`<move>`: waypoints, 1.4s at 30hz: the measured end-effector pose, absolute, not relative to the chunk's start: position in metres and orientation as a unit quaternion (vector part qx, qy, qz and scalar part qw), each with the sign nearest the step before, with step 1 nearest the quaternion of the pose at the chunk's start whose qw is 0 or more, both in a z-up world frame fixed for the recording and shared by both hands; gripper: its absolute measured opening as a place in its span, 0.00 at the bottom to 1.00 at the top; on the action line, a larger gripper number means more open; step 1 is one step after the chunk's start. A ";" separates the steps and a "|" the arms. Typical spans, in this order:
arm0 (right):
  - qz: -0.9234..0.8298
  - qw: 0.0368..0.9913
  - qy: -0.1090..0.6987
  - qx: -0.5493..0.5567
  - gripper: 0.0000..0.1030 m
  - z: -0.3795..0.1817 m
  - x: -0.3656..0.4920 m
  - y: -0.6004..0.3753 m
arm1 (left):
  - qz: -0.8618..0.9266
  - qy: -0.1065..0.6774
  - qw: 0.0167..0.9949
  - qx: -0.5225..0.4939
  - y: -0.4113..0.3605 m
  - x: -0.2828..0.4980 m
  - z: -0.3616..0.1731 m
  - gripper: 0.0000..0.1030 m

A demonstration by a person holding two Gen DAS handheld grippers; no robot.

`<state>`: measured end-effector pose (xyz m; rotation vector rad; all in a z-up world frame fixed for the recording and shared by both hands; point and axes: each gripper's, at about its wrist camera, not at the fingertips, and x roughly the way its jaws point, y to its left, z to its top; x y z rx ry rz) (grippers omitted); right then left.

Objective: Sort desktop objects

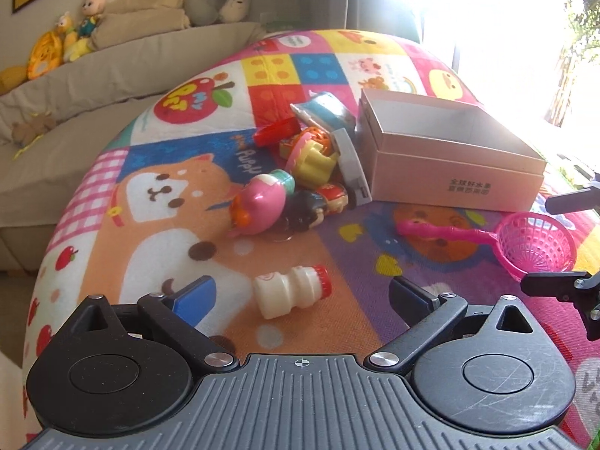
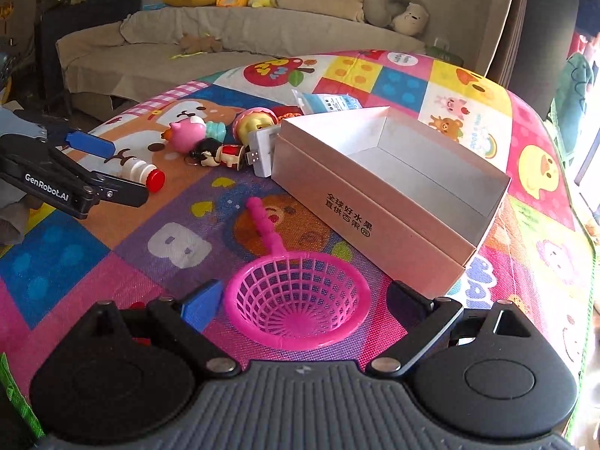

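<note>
On the mat (image 2: 525, 120), the toy heap (image 2: 221, 138) lies left of the box (image 2: 360, 202), the strainer (image 2: 296, 300) before it.

We're seeing a pink open box (image 2: 378, 221) sitting empty on the mat, w/ a toy pile (image 1: 300, 172) crowding its left side; a white bottle w/ red cap (image 1: 290, 290) is lying sideways, a pink strainer (image 2: 296, 300) resting upright nearby.

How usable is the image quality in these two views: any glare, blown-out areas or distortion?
Left wrist view: window glare blows out the upper right and washes the far rim of the box; the small bottle stays sharp. Right wrist view: evenly lit, the pink strainer crisp. Both views: fisheye bends the play mat edges.
</note>
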<state>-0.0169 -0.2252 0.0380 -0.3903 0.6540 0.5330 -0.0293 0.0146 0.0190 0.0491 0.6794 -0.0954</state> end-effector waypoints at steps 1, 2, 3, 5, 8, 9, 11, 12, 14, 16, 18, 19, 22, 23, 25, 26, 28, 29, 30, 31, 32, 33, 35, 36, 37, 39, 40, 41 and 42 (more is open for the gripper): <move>0.258 0.893 0.313 -0.194 0.92 0.038 -0.017 -0.224 | -0.042 0.337 0.940 0.026 0.013 -0.026 0.018 0.79; 0.260 0.892 0.312 -0.200 0.92 0.038 -0.016 -0.223 | -0.037 0.343 0.938 0.026 0.012 -0.022 0.017 0.74; 0.264 0.889 0.311 -0.206 0.92 0.038 -0.015 -0.221 | -0.034 0.348 0.937 0.024 0.012 -0.019 0.016 0.67; 0.271 0.884 0.314 -0.217 0.92 0.037 -0.011 -0.218 | -0.030 0.352 0.935 0.023 0.012 -0.016 0.013 0.64; 0.283 0.871 0.333 -0.226 0.92 0.034 -0.002 -0.212 | -0.034 0.351 0.936 0.027 0.014 -0.018 0.012 0.51; 0.284 0.867 0.340 -0.227 0.91 0.032 0.001 -0.211 | -0.036 0.349 0.936 0.027 0.014 -0.019 0.013 0.50; 0.288 0.860 0.358 -0.223 0.81 0.031 0.005 -0.208 | -0.043 0.347 0.937 0.025 0.016 -0.023 0.015 0.50; 0.288 0.860 0.360 -0.220 0.81 0.032 0.005 -0.208 | -0.047 0.345 0.937 0.024 0.016 -0.026 0.016 0.50; 0.289 0.861 0.359 -0.215 0.81 0.036 0.000 -0.208 | -0.054 0.342 0.938 0.026 0.015 -0.032 0.018 0.50; 0.292 0.862 0.355 -0.214 0.81 0.042 -0.010 -0.208 | -0.066 0.337 0.939 0.030 0.012 -0.041 0.023 0.50; 0.300 0.860 0.354 -0.214 0.81 0.050 -0.022 -0.209 | -0.083 0.329 0.940 0.032 0.008 -0.050 0.030 0.50; 0.302 0.859 0.351 -0.218 0.81 0.055 -0.030 -0.209 | -0.092 0.321 0.942 0.033 0.006 -0.054 0.035 0.50; 0.298 0.868 0.325 -0.226 0.81 0.078 -0.052 -0.214 | -0.118 0.281 0.952 0.035 0.000 -0.061 0.062 0.50; 0.289 0.878 0.308 -0.225 0.81 0.091 -0.057 -0.218 | -0.124 0.264 0.956 0.037 -0.002 -0.060 0.073 0.50; 0.257 0.906 0.270 -0.202 0.81 0.123 -0.061 -0.233 | -0.136 0.224 0.964 0.042 -0.009 -0.051 0.097 0.50; 0.237 0.920 0.254 -0.180 0.81 0.139 -0.057 -0.242 | -0.143 0.206 0.967 0.043 -0.013 -0.045 0.107 0.50; 0.194 0.945 0.228 -0.130 0.81 0.166 -0.044 -0.260 | -0.155 0.177 0.971 0.040 -0.026 -0.023 0.121 0.50; 0.173 0.955 0.217 -0.106 0.81 0.174 -0.035 -0.268 | -0.159 0.170 0.972 0.038 -0.034 -0.010 0.124 0.50; 0.155 0.962 0.211 -0.080 0.81 0.180 -0.025 -0.275 | -0.162 0.166 0.972 0.036 -0.043 0.006 0.126 0.50; 0.145 0.965 0.210 -0.052 0.81 0.183 -0.014 -0.281 | -0.165 0.164 0.972 0.035 -0.052 0.019 0.126 0.50; 0.141 0.966 0.213 -0.030 0.81 0.183 -0.005 -0.285 | -0.170 0.166 0.971 0.035 -0.063 0.037 0.124 0.50; 0.139 0.966 0.217 -0.002 0.81 0.182 0.009 -0.289 | -0.175 0.172 0.969 0.031 -0.073 0.053 0.120 0.50; 0.130 0.965 0.225 0.023 0.81 0.174 0.032 -0.289 | -0.184 0.194 0.963 0.028 -0.089 0.080 0.108 0.51; 0.123 0.964 0.232 0.032 0.81 0.169 0.045 -0.287 | -0.184 0.208 0.960 0.033 -0.094 0.091 0.100 0.54; 0.117 0.963 0.241 0.040 0.81 0.163 0.057 -0.285 | -0.181 0.218 0.958 0.038 -0.096 0.097 0.094 0.62; 0.107 0.958 0.259 0.058 0.81 0.151 0.078 -0.284 | -0.172 0.223 0.959 0.033 -0.087 0.096 0.084 0.78; 0.102 0.956 0.268 0.068 0.81 0.144 0.086 -0.284 | -0.168 0.223 0.960 0.027 -0.079 0.092 0.079 0.85; 0.098 0.953 0.276 0.074 0.81 0.139 0.093 -0.284 | -0.164 0.224 0.960 0.025 -0.070 0.086 0.075 0.86; 0.096 0.951 0.284 0.080 0.81 0.130 0.100 -0.284 | -0.159 0.227 0.960 0.025 -0.061 0.080 0.071 0.86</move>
